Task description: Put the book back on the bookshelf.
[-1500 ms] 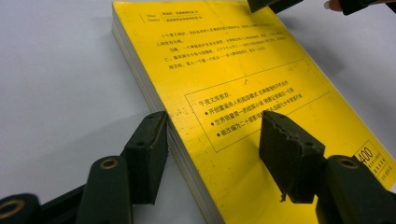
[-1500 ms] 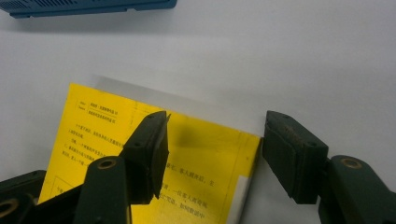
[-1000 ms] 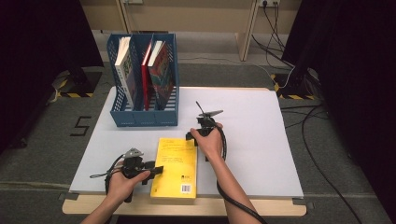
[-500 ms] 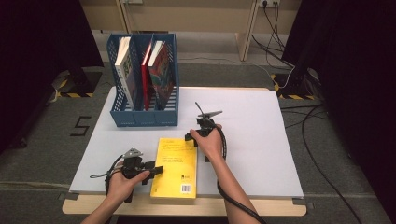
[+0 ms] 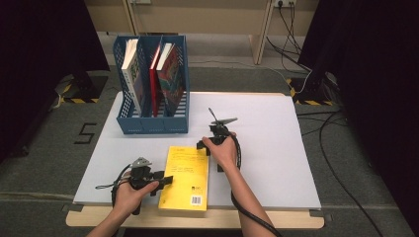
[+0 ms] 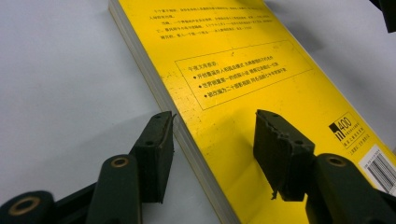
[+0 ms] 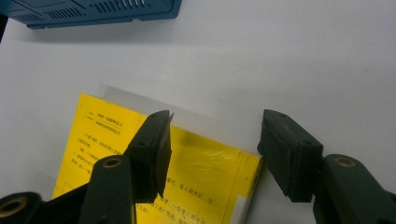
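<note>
High view: a yellow book [image 5: 186,177] lies flat on the white table [image 5: 276,148], low and centre in the frame. The left hand-held gripper [image 5: 167,179] sits at its left edge, the right hand-held gripper [image 5: 203,144] at its upper right corner. A blue file rack [image 5: 152,121] with upright books stands upper left.

Left gripper view: the jaws stand apart astride the book's long edge, one over the table, one over the cover, gripping nothing.

Right gripper view: the jaws, which have just been closing slightly, gape wide around the book's corner, not pressing it.
</note>
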The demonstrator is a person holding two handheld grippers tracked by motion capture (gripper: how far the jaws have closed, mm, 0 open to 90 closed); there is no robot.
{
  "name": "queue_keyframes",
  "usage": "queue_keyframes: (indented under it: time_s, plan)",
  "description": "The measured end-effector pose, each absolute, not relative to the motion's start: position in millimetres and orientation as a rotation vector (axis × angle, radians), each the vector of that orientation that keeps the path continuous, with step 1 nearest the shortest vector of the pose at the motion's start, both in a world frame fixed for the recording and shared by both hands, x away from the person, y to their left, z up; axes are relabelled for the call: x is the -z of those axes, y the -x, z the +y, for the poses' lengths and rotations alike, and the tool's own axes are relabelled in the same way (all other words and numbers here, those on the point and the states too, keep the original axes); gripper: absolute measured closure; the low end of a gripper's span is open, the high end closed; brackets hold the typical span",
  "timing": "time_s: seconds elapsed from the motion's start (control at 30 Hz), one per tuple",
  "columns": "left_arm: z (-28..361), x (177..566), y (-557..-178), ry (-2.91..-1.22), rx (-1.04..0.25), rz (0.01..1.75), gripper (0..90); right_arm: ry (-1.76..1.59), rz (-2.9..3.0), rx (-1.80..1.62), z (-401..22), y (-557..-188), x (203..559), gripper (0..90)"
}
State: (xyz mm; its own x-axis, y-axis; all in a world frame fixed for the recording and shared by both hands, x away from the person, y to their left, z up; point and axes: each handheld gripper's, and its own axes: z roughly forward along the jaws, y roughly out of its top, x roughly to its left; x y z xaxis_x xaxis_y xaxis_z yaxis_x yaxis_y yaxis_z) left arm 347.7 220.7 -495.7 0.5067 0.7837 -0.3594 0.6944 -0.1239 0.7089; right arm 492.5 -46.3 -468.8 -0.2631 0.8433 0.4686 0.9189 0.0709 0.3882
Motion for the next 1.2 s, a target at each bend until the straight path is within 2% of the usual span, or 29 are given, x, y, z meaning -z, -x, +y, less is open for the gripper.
queue_keyframes:
  time_s: [1.2]
  plan:
    - [216.0, 494.3, -344.4, -1.884, -0.128, 1.206, 46.0, 1.865, -2.171, 0.904, -53.3, -488.9, 467.1, 43.0]
